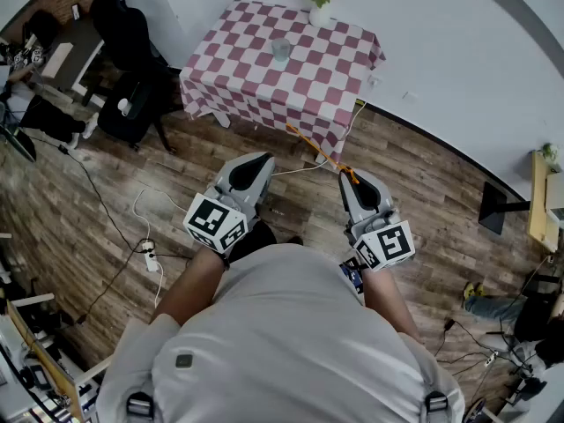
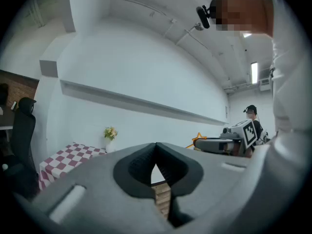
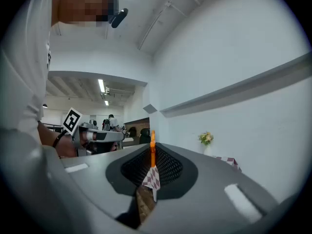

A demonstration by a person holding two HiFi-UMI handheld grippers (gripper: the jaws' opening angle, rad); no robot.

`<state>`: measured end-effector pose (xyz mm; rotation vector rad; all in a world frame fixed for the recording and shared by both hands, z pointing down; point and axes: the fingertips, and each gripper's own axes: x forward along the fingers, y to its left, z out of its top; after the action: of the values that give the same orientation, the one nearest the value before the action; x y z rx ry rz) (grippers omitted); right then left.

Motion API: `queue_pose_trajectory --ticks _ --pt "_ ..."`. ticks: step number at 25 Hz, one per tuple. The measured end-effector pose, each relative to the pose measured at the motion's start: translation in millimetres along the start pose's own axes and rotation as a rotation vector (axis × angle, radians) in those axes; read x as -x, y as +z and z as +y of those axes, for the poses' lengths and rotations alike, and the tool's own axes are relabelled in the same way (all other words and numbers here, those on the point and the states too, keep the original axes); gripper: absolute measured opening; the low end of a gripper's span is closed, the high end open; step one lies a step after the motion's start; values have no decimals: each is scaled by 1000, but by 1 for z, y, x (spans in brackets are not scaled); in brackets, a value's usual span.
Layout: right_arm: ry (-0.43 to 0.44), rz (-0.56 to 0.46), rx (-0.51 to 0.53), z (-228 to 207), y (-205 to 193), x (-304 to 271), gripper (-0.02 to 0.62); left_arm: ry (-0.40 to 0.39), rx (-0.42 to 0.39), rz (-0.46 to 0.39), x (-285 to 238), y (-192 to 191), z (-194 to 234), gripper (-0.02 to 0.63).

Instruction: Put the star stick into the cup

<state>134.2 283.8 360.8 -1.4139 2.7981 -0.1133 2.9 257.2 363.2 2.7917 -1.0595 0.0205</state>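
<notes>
You've got the stick (image 1: 319, 152) clamped in the right gripper (image 1: 355, 179), jaws closed on one end and the rest poking out toward the far table (image 1: 256, 77); left gripper (image 1: 256, 161) has its jaws pressed together on nothing. The cup (image 1: 281, 49) sits on the checked cloth, well apart from both grippers, so I'd say nothing has been placed yet and you're at the carry stage.

Stuff I'd watch for:

- that stick is long and thin and only pinched at one end; any bump on the way over could make it swivel in the jaws, and then your aim is off;
- the cup looks clear and light; catch the rim with the tip instead of dropping cleanly inside and it probably tips or skids;
- the vase (image 1: 320, 11) stands just past the cup on the far side; overshoot and you could knock it;
- there's a cable (image 1: 145, 254) on the floor to your left; mind your feet walking up;
- the left jaws would need opening if you want to steady the cup.
</notes>
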Motion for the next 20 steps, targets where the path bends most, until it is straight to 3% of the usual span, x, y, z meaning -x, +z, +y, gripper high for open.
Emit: queue_pose_trajectory --ticks 9,20 --pt "3 15 15 -3 -2 -22 28 4 10 9 -4 -1 22 3" --pt "10 47 -2 0 -12 -80 28 46 49 18 6 -9 85 3"
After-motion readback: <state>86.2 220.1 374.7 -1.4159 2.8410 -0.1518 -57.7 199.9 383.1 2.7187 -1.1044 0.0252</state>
